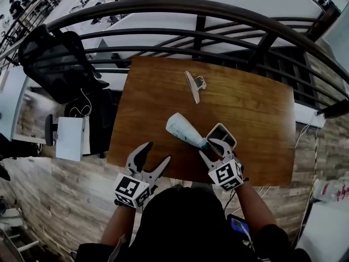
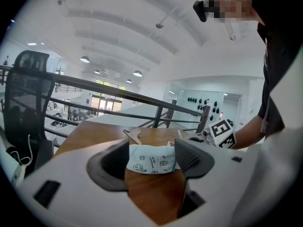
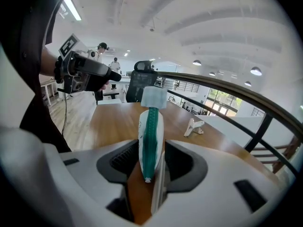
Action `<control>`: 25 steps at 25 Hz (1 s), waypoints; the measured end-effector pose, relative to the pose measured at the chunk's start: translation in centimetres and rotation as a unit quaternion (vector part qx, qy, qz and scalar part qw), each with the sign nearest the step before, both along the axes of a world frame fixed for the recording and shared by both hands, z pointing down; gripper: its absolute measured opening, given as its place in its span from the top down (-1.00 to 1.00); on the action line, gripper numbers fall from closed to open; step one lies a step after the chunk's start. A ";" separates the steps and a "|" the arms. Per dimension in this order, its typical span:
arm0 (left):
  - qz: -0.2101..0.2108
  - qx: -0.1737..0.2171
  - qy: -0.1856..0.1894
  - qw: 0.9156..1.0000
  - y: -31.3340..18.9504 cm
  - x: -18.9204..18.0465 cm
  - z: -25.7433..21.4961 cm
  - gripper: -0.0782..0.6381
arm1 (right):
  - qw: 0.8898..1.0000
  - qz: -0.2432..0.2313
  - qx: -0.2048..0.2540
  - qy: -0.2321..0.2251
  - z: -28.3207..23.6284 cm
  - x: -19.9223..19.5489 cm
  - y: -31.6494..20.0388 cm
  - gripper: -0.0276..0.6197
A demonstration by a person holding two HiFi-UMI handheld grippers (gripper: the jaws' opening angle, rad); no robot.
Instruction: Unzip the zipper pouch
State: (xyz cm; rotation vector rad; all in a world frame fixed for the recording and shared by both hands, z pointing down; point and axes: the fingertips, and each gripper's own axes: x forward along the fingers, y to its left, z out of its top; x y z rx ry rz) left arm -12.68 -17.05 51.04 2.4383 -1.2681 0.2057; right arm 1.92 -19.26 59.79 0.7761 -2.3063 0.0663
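On the wooden table (image 1: 256,108) lies the zipper pouch (image 1: 184,130), white with small prints and a teal zipper. Its teal end points toward my right gripper (image 1: 210,148). In the right gripper view the pouch (image 3: 150,136) runs straight away from me, zipper up, and its near end sits between the jaws. A narrow gap shows beside it, so the jaws are open. My left gripper (image 1: 157,153) is open at the table's near edge, apart from the pouch. In the left gripper view the pouch (image 2: 142,161) lies crosswise a little beyond the jaws.
A small open rectangular box (image 1: 222,132) rests by the right gripper's outer finger. A white clip (image 1: 193,85) lies farther back. A dark railing (image 1: 191,10) curves behind the table, and a black office chair (image 1: 57,64) stands at its left.
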 end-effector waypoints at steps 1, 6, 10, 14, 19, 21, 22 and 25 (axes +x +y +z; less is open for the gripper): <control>-0.003 -0.001 0.000 1.000 0.0 -0.4 0.1 -0.07 | 1.000 -0.001 0.004 -0.003 -0.1 -0.4 -0.3 0.41; -0.011 -0.007 0.004 1.000 0.1 -1.2 0.8 -0.07 | 1.000 -0.001 0.009 -0.020 -0.3 -1.3 -0.9 0.68; -0.004 -0.014 0.012 1.000 -0.1 -0.7 1.3 -0.07 | 1.000 -0.010 0.001 -0.021 -0.6 -1.6 -0.6 0.77; 0.014 -0.012 0.025 1.000 -0.8 0.9 0.9 -0.07 | 1.000 -0.016 0.001 -0.023 -1.8 -1.7 -0.3 0.79; 0.054 -0.002 0.037 0.998 -1.2 3.5 0.2 -0.07 | 1.000 -0.020 0.005 -0.018 -4.5 -1.1 -0.3 0.80; 0.073 -0.001 0.045 0.996 -1.3 4.6 0.1 -0.07 | 1.000 -0.028 0.007 -0.006 -5.4 -1.1 -0.1 0.80; 0.081 -0.002 0.054 0.995 -1.3 5.2 -0.1 -0.07 | 0.999 -0.034 0.010 0.003 -5.8 -1.0 0.1 0.80; 0.101 -0.021 0.117 0.988 -1.4 7.0 -1.1 -0.07 | 0.998 -0.055 0.021 0.039 -6.4 -1.0 1.0 0.80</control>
